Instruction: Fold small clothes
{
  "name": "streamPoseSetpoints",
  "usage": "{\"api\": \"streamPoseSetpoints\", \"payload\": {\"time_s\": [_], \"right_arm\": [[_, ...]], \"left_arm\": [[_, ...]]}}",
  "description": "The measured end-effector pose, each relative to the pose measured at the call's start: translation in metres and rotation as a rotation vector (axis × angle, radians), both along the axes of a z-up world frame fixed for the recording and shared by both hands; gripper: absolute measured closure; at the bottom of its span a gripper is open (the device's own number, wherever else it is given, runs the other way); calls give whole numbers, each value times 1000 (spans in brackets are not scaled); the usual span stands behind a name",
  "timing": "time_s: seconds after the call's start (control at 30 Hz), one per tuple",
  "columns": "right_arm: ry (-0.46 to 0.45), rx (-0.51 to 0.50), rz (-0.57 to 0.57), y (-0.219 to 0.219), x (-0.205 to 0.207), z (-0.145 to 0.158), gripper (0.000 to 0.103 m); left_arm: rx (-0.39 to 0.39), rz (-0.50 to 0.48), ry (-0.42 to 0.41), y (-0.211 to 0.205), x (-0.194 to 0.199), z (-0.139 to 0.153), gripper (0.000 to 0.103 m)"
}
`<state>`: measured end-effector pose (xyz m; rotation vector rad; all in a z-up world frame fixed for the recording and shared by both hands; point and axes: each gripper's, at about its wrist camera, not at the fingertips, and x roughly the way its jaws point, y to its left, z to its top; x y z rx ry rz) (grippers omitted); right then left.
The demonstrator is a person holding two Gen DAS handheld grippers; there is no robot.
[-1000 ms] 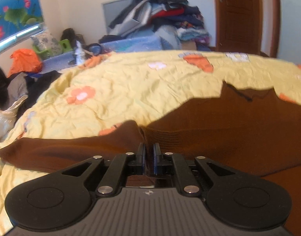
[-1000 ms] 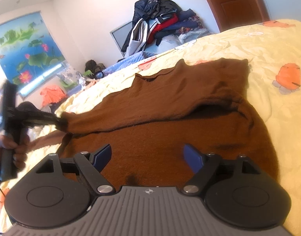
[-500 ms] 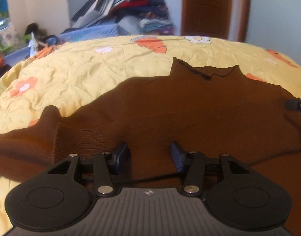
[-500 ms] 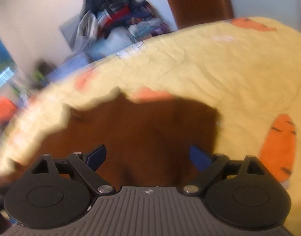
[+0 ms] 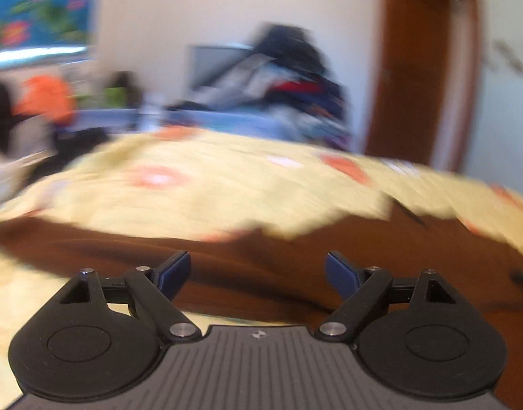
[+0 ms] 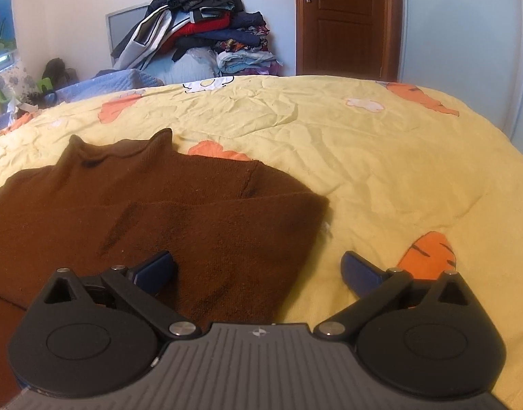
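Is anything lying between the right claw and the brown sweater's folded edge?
Nothing visible. The right claw, jaws opening and empty, hangs directly over the brown sweater, straddling its right edge on the yellow bedspread; nothing else lies near that edge.

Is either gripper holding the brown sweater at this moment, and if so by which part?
Nothing is held. The left gripper and right gripper are both opening over the brown sweater, which lies loose on the yellow bedspread.

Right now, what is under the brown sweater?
The brown sweater lies flat on the yellow carrot-print bedsheet, which shows all around it. One sleeve is folded over its body. Whatever lies beneath the fabric itself is covered.
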<state>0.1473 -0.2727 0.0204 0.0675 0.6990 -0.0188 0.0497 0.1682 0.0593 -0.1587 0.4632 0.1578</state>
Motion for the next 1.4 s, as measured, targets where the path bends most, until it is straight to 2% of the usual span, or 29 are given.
{"api": "streamPoseSetpoints", "payload": {"time_s": [0.03,0.1,0.2,0.23,0.3,0.4,0.43,0.5,0.63,0.67,0.7,0.73,0.77,0.87,0.97,1.03,1.1,1.2,1.27,1.3,1.33,1.4], "right_arm": [[0,0,0,0,0,0,0],[0,0,0,0,-1,0,0],[-1,2,-2,0,-2,0,0],[-1,2,-4,0,-2,0,0],[-1,4,-4,0,-1,0,0],[-1,5,-5,-1,-1,0,0],[-1,5,-5,-1,-1,0,0],[0,3,-5,-1,-1,0,0],[0,2,-10,0,0,0,0],[0,2,-10,0,-1,0,0],[0,3,-9,0,-1,0,0],[0,3,-9,0,0,0,0],[0,3,-9,0,-1,0,0],[-1,5,-10,0,-1,0,0],[-3,10,-13,-1,-1,0,0],[-7,18,-17,-1,-1,0,0],[-10,28,-19,-2,-1,0,0],[-15,41,-21,-4,-3,1,0],[-16,45,-22,-5,-3,1,0],[-18,48,-22,-5,-3,1,0],[-19,53,-22,-6,-4,1,0],[-23,66,-21,-7,-4,1,0]], "left_arm": [[-52,73,9,28,0,0,16],[-208,240,27,90,-2,-2,16],[-470,494,-40,179,-16,-13,16],[-556,558,-64,205,-23,-20,16],[-690,605,-75,244,-23,-32,18],[-749,635,-77,274,-18,-43,20],[-751,640,-77,277,-15,-45,25],[-750,611,-65,280,-11,-46,42],[-672,562,-12,276,10,-43,45],[-638,559,5,275,15,-43,49],[-603,557,27,273,20,-43,67],[-574,559,58,272,25,-44,79],[-551,562,87,270,30,-44,95],[-424,566,93,248,32,-26,97],[-280,485,35,198,37,11,98],[-211,367,-21,146,46,37,98],[-137,207,-72,81,54,56,98],[-75,-73,-94,-29,59,62,98],[-33,-265,-40,-99,60,47,97],[1,-368,13,-131,60,34,96],[46,-438,78,-159,58,19,95],[129,-502,188,-197,46,-7,94]]}}
